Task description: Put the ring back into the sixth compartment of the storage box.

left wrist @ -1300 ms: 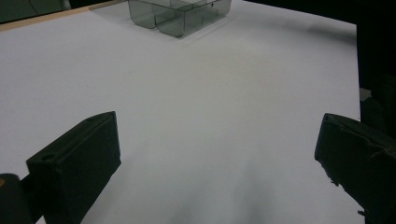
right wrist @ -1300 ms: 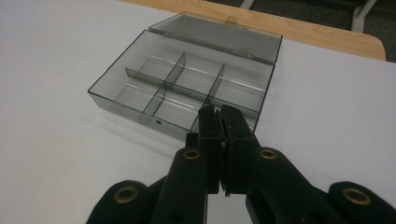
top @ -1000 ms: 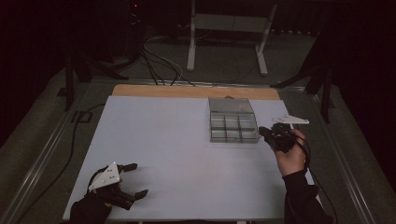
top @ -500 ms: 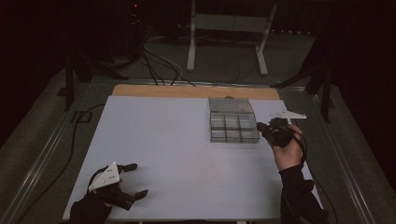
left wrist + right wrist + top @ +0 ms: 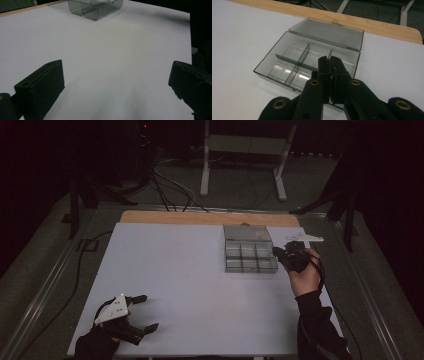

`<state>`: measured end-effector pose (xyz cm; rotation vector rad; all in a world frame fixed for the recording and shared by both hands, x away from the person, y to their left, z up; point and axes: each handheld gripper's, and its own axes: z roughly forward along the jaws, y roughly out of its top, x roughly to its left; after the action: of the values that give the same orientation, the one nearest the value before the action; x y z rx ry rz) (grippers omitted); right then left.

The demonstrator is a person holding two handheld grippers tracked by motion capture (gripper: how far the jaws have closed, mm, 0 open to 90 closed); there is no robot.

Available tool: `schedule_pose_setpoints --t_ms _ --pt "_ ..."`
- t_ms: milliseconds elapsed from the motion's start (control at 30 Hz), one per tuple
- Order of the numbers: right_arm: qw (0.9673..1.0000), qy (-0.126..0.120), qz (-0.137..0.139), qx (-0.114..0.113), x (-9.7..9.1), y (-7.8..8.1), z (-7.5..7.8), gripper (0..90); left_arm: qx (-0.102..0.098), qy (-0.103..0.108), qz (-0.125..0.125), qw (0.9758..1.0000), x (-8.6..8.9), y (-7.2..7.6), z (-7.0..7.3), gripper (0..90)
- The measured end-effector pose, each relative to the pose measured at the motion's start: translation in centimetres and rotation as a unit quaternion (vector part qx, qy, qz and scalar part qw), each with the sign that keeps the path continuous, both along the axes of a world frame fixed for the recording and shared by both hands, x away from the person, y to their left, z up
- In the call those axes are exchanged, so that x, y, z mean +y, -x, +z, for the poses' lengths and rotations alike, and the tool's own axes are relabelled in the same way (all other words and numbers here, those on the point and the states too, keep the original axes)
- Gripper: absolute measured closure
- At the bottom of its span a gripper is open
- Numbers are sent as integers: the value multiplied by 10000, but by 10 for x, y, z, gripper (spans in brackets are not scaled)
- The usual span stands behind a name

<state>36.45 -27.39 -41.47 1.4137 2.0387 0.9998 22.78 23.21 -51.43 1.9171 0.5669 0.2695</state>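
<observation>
A clear grey compartment box [image 5: 248, 251] lies on the white table with its lid [image 5: 327, 32] folded back and its divided cells [image 5: 294, 62] bare. My right gripper [image 5: 281, 255] hovers at the box's right edge, and in the right gripper view its jaws [image 5: 329, 61] are pressed together with nothing between them, tips over the near right cell. My left gripper [image 5: 148, 312] rests near the table's front left corner, far from the box [image 5: 97, 7]. Its jaws stand wide apart [image 5: 117, 67] over bare table.
The white tabletop [image 5: 175, 270] has a wooden strip [image 5: 200, 217] along its far edge. Beyond it are metal stand legs [image 5: 240, 165] and cables [image 5: 165, 185] on the floor. A cable [image 5: 75, 275] runs down the table's left side.
My right gripper has edged slightly away from me and toward the box's right side. The left gripper has stayed put.
</observation>
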Motion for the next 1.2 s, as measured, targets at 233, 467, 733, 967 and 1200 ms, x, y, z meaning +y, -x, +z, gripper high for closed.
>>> schedule_pose_setpoints --t_ms 233,467,733,967,1200 --pt "10000 -28 -33 44 3 -8 -3 876 -3 -5 -5 10000 0 0 0 10" --pt "9999 -46 -108 116 3 -16 -10 875 3 31 -7 10000 0 0 0 10" --pt "9995 -82 -249 186 1 -25 -19 876 13 15 -6 10000 0 0 0 10" --pt "9990 -114 -303 307 -1 -30 -28 876 3 5 -5 10000 0 0 0 10" --pt "9987 -94 -313 384 0 -32 -35 876 4 23 -11 10000 0 0 0 10"
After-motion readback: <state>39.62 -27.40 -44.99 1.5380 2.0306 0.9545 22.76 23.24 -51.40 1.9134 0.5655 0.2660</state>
